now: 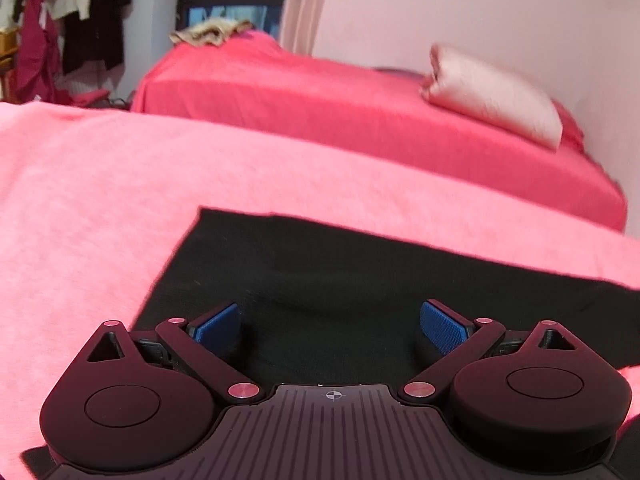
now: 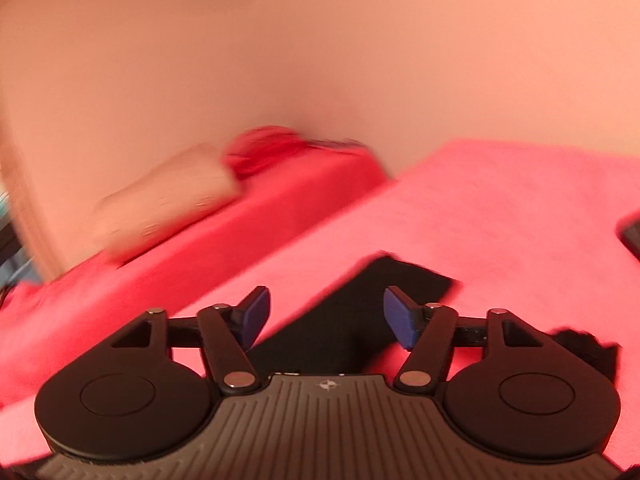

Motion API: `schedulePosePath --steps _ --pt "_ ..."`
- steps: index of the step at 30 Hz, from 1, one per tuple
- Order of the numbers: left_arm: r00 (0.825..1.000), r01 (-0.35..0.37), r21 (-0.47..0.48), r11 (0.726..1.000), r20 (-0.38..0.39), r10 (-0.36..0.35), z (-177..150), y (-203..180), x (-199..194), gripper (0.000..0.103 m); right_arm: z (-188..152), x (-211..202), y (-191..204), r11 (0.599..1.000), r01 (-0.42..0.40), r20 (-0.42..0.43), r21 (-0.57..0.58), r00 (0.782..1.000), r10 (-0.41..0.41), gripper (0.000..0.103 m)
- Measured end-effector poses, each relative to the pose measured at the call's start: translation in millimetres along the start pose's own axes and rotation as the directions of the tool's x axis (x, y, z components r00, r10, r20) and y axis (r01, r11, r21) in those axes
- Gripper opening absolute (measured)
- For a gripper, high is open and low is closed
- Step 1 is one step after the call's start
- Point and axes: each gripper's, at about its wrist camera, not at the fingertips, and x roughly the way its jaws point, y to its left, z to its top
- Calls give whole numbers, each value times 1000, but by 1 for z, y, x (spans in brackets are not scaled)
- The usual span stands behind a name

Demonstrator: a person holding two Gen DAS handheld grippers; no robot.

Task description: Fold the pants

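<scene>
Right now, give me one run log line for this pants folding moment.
left gripper: open, over black pants | right gripper: open, above pants edge | pants flat on pink blanket | nothing held

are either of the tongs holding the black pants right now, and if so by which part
Nothing is held. The left tongs and the right tongs are both open above the black pants, which lie on the pink cover, with no cloth between the pads.
</scene>
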Motion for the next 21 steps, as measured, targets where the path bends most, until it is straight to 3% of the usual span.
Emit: schedulePosePath --steps 3,6,10,12,15,20,21 --pt "998 -61 -5 998 8 61 -1 5 -15 103 -5 -8 51 983 -149 -56 -112 988 143 74" --pt "991 -132 -20 991 -9 132 -9 15 -24 103 -21 -12 105 925 -318 -149 -209 945 291 74" --pt "981 -192 -48 980 9 193 -26 35 -36 103 -59 -20 190 761 -557 -322 -333 825 464 67" --pt "976 -214 -68 974 13 216 -31 44 -38 103 -82 -24 234 666 -645 -410 -374 759 506 55" --pt "976 -219 -121 968 -28 217 -32 63 -37 103 -117 -30 295 541 -747 -520 -386 661 542 53" --pt "972 -232 -203 951 -79 221 -35 88 -37 103 -176 -28 380 413 -828 -652 -379 556 516 57" --pt "971 -236 -216 947 -87 222 -36 92 -37 103 -184 -26 392 394 -836 -663 -382 545 513 62"
